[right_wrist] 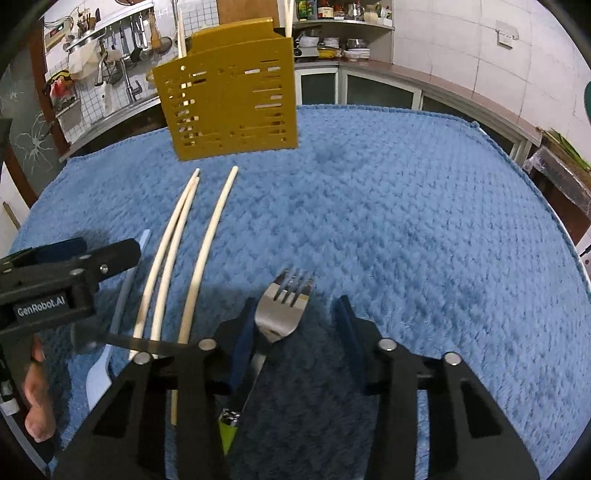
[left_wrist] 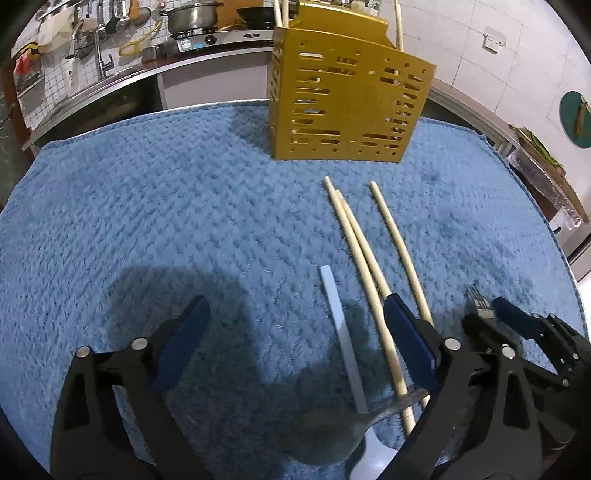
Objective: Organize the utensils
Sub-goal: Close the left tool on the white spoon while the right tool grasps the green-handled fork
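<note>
Three pale chopsticks (left_wrist: 364, 258) (right_wrist: 177, 251) lie on the blue towel (left_wrist: 147, 221) in front of a gold perforated utensil holder (left_wrist: 347, 96) (right_wrist: 229, 103), which has chopsticks standing in it. A light blue spoon (left_wrist: 341, 328) (right_wrist: 127, 284) lies left of them. My left gripper (left_wrist: 295, 325) (right_wrist: 99, 251) is open just above the towel, with the spoon handle between its fingers and its right finger over the chopsticks. A green-handled steel fork (right_wrist: 284, 306) (left_wrist: 478, 299) lies between the fingers of my right gripper (right_wrist: 295, 325); the left pad touches its neck, the right pad stands apart.
A grey metal utensil (left_wrist: 406, 400) (right_wrist: 147, 343) lies across the chopsticks' near ends. A person's hand (right_wrist: 37, 398) shows at the lower left. A kitchen counter with sink, stove and pot (left_wrist: 192, 16) runs behind the table, beyond the towel's edges.
</note>
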